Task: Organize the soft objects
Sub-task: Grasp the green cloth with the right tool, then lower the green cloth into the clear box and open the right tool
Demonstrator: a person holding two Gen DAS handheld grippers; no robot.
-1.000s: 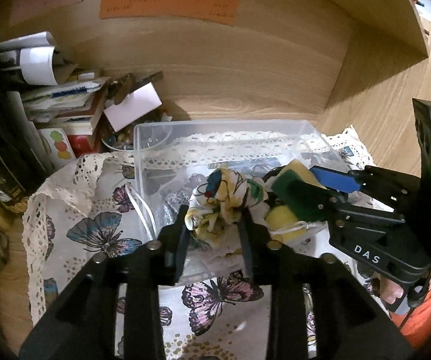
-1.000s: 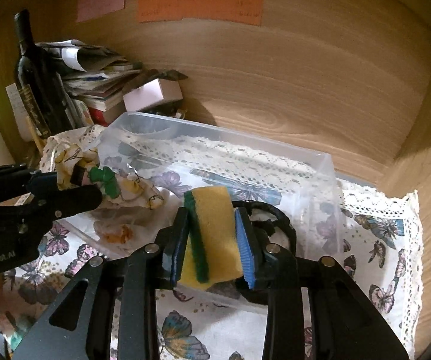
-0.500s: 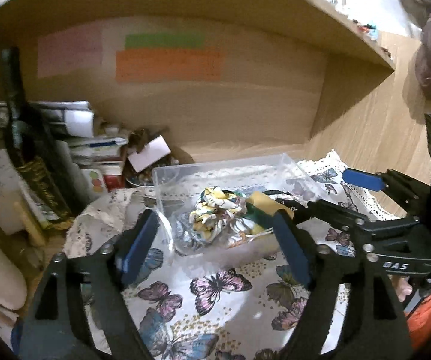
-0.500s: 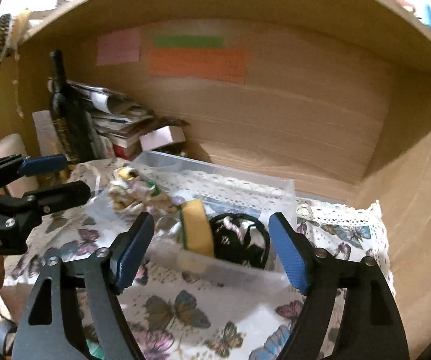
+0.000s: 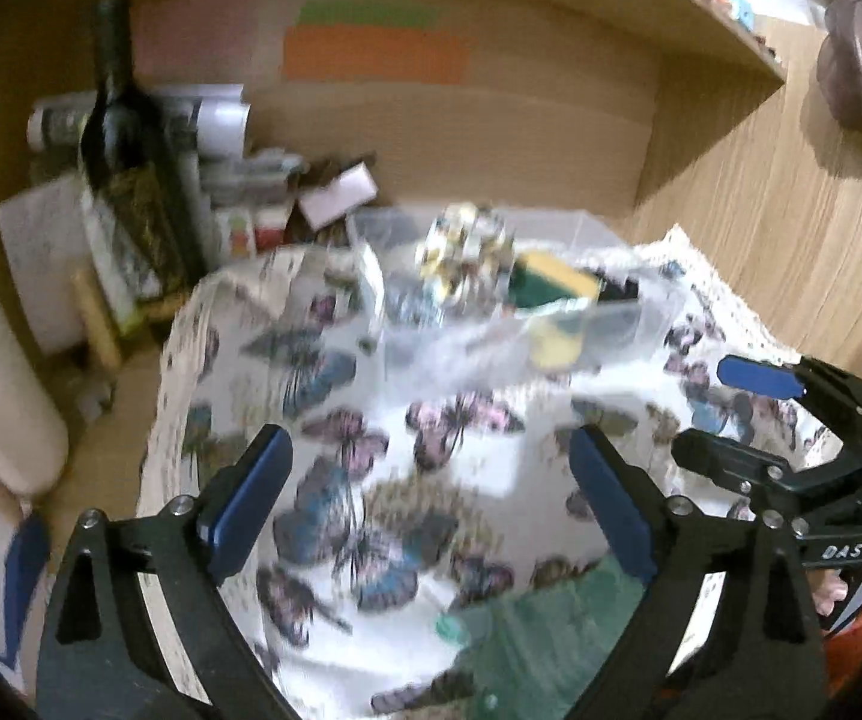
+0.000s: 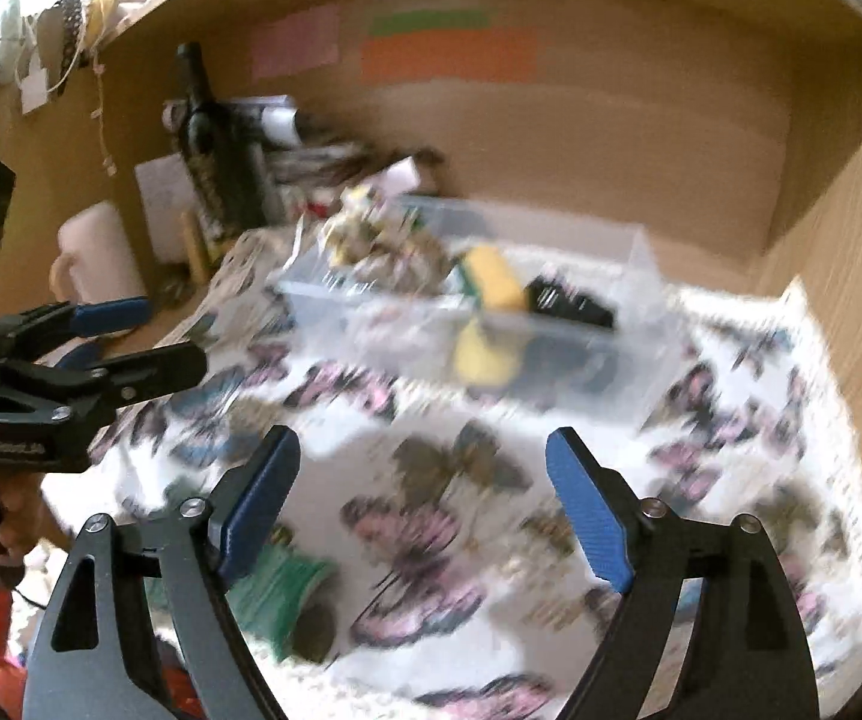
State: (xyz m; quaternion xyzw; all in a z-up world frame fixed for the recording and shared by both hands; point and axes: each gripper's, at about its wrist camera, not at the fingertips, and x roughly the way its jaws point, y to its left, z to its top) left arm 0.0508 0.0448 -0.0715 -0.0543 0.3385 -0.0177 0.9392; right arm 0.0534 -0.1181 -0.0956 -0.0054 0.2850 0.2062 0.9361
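Note:
A clear plastic box [image 5: 623, 324] [image 6: 557, 372] stands on the butterfly cloth [image 5: 407, 468] [image 6: 443, 516]. In it lie a floral cloth bundle [image 5: 467, 252] [image 6: 371, 228], a yellow-green sponge [image 5: 557, 294] [image 6: 491, 282] and a black item [image 6: 569, 300]. My left gripper [image 5: 431, 504] is open and empty, back from the box. My right gripper [image 6: 425, 498] is open and empty, also back from the box. Both views are blurred.
A dark wine bottle [image 5: 125, 138] [image 6: 215, 144], stacked papers [image 5: 221, 114] and a white mug [image 6: 95, 252] crowd the left. Wooden walls close the back and right. A green mesh item [image 6: 275, 594] [image 5: 527, 636] lies near the cloth's front edge.
Both grippers let go of the floral bundle and the sponge in the box, opened wide, and drew back and up from the box.

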